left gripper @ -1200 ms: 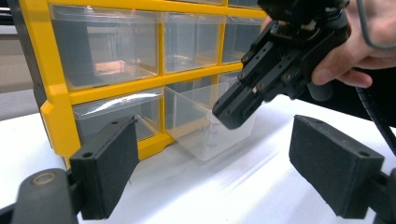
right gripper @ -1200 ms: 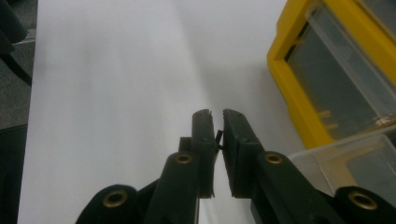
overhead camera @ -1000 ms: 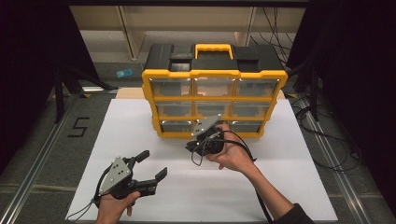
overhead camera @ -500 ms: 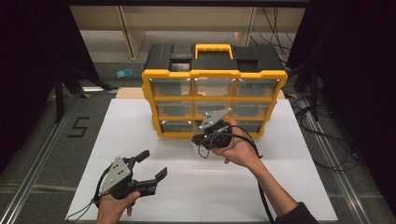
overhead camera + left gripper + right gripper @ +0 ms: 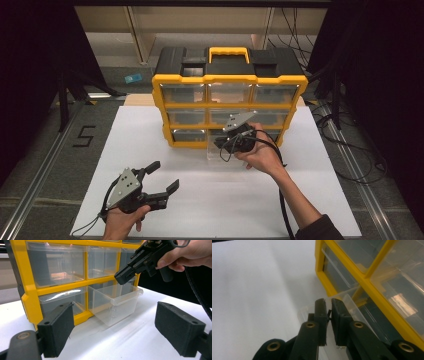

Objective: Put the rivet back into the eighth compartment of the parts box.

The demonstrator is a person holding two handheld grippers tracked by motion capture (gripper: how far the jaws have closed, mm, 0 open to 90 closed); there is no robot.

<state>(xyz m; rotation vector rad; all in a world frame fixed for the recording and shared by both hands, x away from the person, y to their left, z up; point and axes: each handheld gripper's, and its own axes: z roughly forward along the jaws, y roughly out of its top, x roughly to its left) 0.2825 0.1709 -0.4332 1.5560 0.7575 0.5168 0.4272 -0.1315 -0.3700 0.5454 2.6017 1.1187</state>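
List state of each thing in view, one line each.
Organizer case: upright on the white table.
Bottom-middle drawer: pulled partly out, looks empty.
Other drawers: pushed in.
Right gripper: shut, above the open drawer.
Left gripper: open, holding nothing.

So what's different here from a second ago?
The right gripper has lifted slightly up and right, above the pulled-out clear drawer, jaws shut with a small dark sliver between the pads; what it is can't be told. The drawer sticks out of the yellow organizer as before. The left gripper stayed put, open over the white board.
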